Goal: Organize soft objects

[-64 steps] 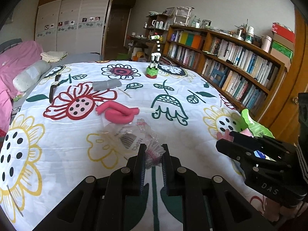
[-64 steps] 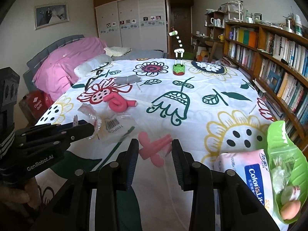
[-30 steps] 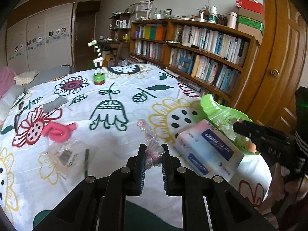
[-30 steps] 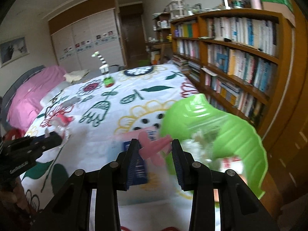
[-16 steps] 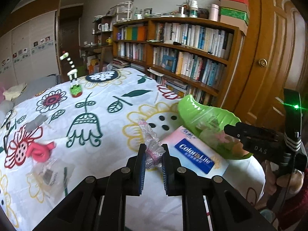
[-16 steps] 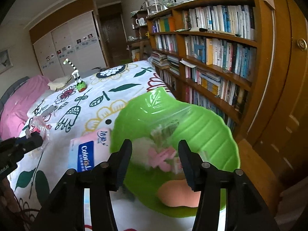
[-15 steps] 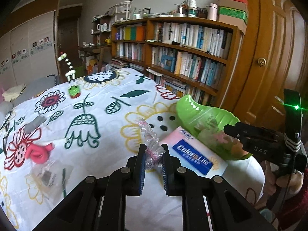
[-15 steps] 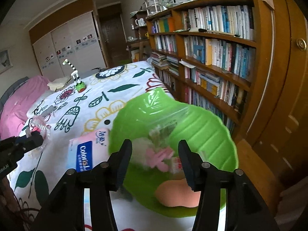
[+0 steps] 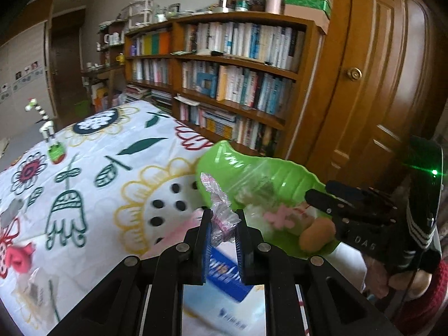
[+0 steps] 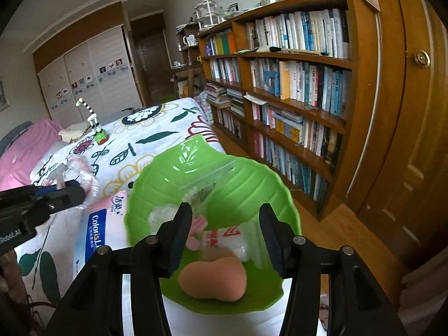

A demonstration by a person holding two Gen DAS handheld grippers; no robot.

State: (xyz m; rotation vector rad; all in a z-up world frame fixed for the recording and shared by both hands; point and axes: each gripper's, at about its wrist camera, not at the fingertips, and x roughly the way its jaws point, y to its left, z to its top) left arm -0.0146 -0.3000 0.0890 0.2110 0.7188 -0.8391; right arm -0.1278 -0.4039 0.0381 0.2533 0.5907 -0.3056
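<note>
Left gripper (image 9: pixel 222 225), seen from its own wrist camera, was clenched on a crinkled clear plastic wrapper (image 9: pixel 221 218) with pink inside, held above the near right corner of the floral bedspread (image 9: pixel 117 151). Just ahead, at that corner, sat the green leaf-shaped bowl (image 9: pixel 238 165), holding a pink foam piece (image 9: pixel 280 215) and a peach-coloured soft lump (image 9: pixel 316 233). The right gripper (image 9: pixel 319 193) reached over the bowl's right rim. A blue and pink tissue pack (image 9: pixel 224 271) lay below the left gripper's fingers.

From the right wrist camera, the right gripper (image 10: pixel 225 218) stood released above the bowl (image 10: pixel 252 179), nothing between its fingers. The pink foam piece (image 10: pixel 196 233) lay in the bowl beside a white packet (image 10: pixel 224 238), with the peach lump (image 10: pixel 215 277) at the near rim. The tissue pack (image 10: pixel 98 232) touched the bowl's left side.
</note>
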